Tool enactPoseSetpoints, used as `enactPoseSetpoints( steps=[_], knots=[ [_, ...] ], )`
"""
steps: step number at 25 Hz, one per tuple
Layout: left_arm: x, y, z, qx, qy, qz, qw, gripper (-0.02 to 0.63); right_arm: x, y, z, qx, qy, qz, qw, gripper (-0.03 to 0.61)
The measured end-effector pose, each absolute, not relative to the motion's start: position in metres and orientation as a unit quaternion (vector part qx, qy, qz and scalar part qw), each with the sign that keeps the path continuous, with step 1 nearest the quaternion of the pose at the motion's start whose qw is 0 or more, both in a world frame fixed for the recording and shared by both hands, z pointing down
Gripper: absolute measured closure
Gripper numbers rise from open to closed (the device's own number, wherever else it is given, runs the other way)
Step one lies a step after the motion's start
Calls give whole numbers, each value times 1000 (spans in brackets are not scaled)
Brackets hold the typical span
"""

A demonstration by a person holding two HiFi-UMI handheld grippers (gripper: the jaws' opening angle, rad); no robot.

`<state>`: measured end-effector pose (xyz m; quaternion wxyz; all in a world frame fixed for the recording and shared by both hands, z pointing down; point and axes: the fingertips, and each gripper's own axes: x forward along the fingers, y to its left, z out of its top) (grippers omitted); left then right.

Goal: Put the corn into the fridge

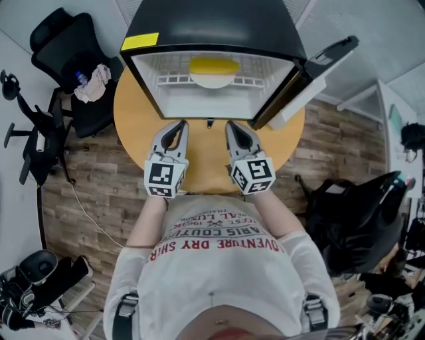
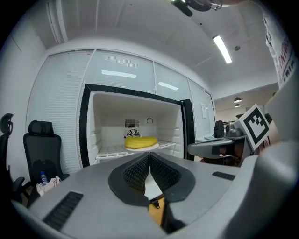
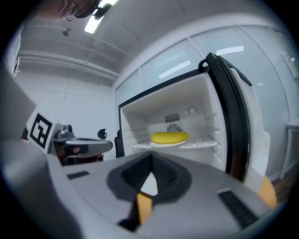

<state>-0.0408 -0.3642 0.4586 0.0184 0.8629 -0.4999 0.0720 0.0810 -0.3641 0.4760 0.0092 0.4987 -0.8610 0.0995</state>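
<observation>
Left claw (image 1: 180, 123) pinched together, empty. Right claw (image 1: 230, 124) likewise pinched, empty. Yellow corn cob (image 1: 213, 66) ahead of both claws, on white plate (image 1: 213, 82) inside open black fridge (image 1: 212, 26); round wooden bench (image 1: 133, 109) beneath claws.

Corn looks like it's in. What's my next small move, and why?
Probably swing the right gripper out to the open door and start pushing it shut. The corn already lies on its plate inside the fridge, and the right gripper and the left gripper both have closed, empty jaws in front of it.
</observation>
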Motion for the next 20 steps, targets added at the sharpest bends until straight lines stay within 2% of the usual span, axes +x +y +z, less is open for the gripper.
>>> enactPoseSetpoints(
  steps=[6,20],
  knots=[
    [-39,-361,461,866,-495,74,15,584,75,-357,467,488,-872,10,51,551],
    [-29,-357,454,873,-483,67,10,584,60,-345,463,448,-890,-23,86,552]
  ],
)
